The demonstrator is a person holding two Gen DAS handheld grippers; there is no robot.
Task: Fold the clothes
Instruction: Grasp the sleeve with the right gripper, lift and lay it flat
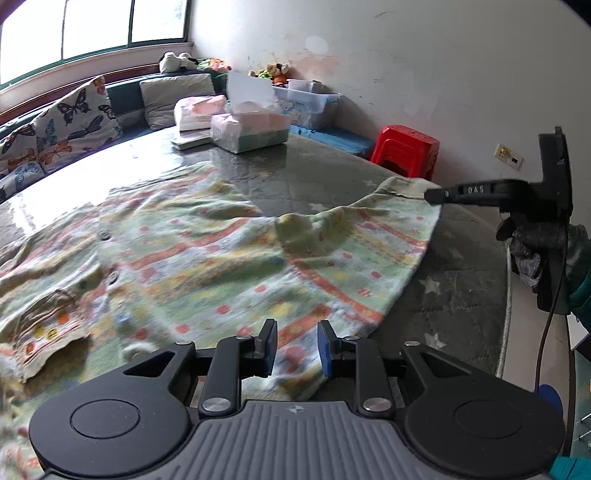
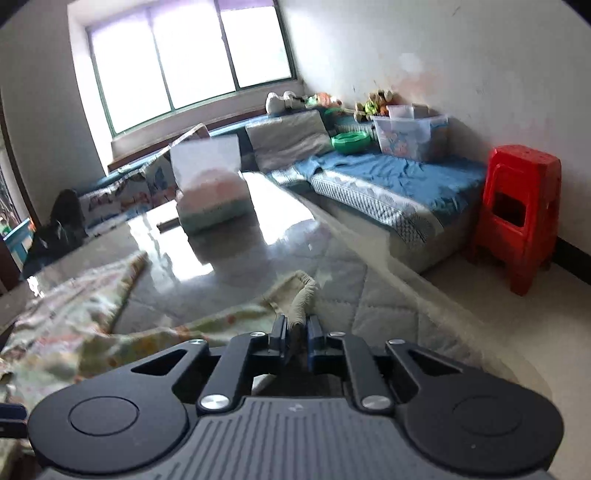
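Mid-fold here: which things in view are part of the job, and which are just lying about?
Part of the job:
- patterned garment
- its cuff, pinched by the right gripper
- left gripper, jaws apart over the hem

Lying about:
- tissue pack
- red stool
- clear storage box
- butterfly cushion

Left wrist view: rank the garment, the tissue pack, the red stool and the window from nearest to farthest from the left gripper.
1. Garment: spread on the table, directly under the left gripper.
2. Tissue pack: far side of the table, ahead.
3. Red stool: beyond the table's right edge, by the wall; too close to call against the tissue pack.
4. Window: top left, farthest.
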